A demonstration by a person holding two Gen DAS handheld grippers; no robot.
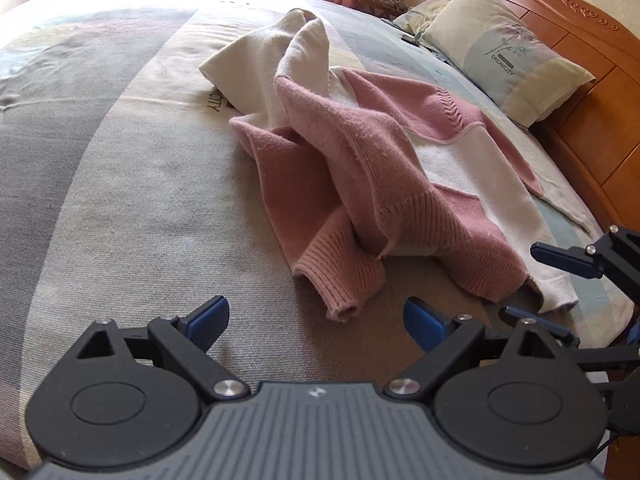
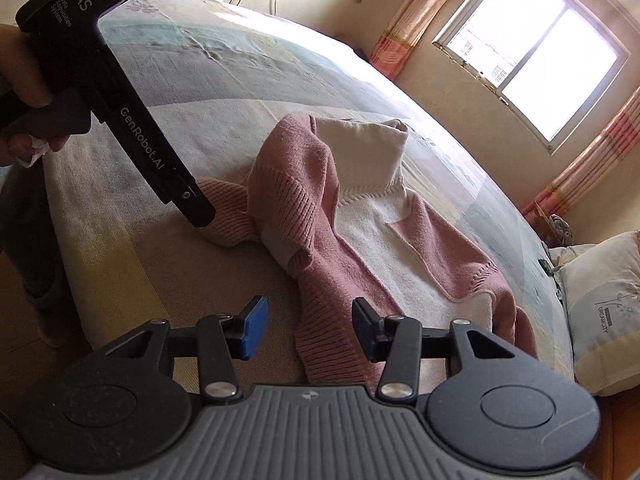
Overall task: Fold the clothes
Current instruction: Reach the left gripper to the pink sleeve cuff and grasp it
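Observation:
A pink and cream knit sweater lies crumpled on the bed, with one ribbed pink cuff nearest me. My left gripper is open and empty, hovering just short of that cuff. In the right wrist view the sweater spreads ahead, and my right gripper is open with the ribbed pink hem between its fingers, not clamped. The right gripper also shows at the right edge of the left wrist view. The left gripper's body shows at the upper left, its tip hidden by its own body.
The bed has a striped grey and beige cover. A pillow lies against the wooden headboard. A window with pink curtains is on the far wall. The bed's near edge drops to the floor.

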